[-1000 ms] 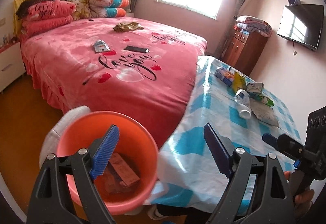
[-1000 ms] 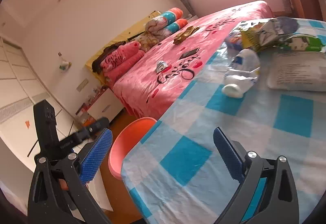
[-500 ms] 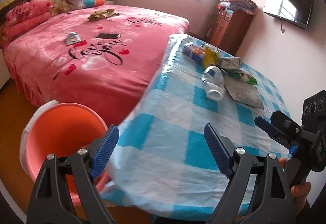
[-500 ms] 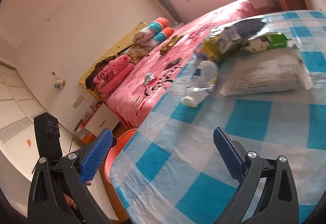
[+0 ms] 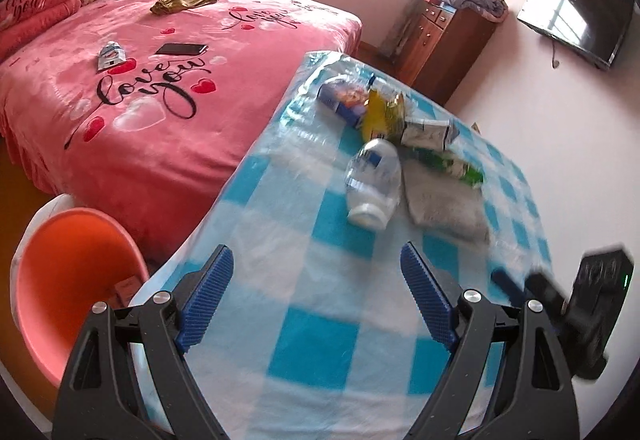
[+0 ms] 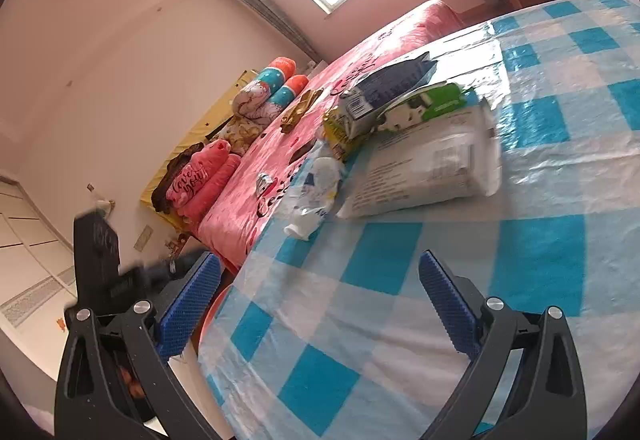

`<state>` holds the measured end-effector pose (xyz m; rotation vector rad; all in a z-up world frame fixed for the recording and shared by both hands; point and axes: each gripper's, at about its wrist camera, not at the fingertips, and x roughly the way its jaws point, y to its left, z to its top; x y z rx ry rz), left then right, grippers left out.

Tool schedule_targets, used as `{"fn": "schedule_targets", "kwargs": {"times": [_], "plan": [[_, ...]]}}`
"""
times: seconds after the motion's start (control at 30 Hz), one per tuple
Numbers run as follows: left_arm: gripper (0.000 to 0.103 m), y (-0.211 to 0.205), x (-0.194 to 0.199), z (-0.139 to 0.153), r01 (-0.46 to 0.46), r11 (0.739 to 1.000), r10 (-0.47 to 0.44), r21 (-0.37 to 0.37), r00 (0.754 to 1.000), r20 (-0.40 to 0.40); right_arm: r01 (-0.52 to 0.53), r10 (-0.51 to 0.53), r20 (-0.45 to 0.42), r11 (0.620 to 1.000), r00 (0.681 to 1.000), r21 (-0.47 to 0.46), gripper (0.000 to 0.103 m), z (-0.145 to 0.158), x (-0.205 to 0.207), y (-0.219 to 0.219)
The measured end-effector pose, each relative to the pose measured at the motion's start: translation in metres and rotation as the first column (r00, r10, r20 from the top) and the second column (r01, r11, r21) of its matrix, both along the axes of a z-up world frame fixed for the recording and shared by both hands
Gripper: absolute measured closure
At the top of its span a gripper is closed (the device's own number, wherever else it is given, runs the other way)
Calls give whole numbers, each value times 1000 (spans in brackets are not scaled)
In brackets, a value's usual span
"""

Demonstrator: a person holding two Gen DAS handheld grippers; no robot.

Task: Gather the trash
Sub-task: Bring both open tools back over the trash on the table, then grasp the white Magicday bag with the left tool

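Note:
A crushed clear plastic bottle (image 5: 374, 181) lies on the blue-checked table (image 5: 320, 320), its white cap toward me. Beside it are a flat white packet (image 5: 444, 195), a green wrapper (image 5: 448, 163), a yellow wrapper (image 5: 380, 111) and a blue carton (image 5: 340, 97). An orange bin (image 5: 68, 280) with a scrap inside stands on the floor at the table's left corner. My left gripper (image 5: 316, 304) hangs open and empty over the table's near end. My right gripper (image 6: 316, 304) is open and empty too, with the bottle (image 6: 316, 191) and packet (image 6: 428, 167) ahead of it.
A pink bed (image 5: 160, 79) runs along the table's left side, with a phone (image 5: 182, 48), a small wrapper (image 5: 111, 53) and a gold cloth (image 5: 180, 1) on it. A wooden cabinet (image 5: 444, 39) and a wall television (image 5: 576, 19) stand beyond the table.
Both grippers have swung right, away from the orange bin and over the table. The bottle and wrappers have come closer to the middle of both views. Jaws stay as wide as before.

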<state>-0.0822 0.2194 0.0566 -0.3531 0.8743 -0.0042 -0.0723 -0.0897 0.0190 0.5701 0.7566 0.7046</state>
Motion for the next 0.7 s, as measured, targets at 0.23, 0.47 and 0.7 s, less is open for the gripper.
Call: {"fn": "schedule_targets", "kwargs": {"times": [0.23,0.47,0.7], "plan": [[17,-12,71,17,-30,998,28,-60,999,-39,14,-14,3,1000,1000,19,5,-1,4,-17],[17,-27,150,18,-62,994,56,-85,996,-75,10,-10,-6,999,1000,37,5,-3,7,-25],[18,-43,217,1,-94,994,86,-52,987,-138,7,-6,-14,997,1000,75,5,-4,9,-31]]}}
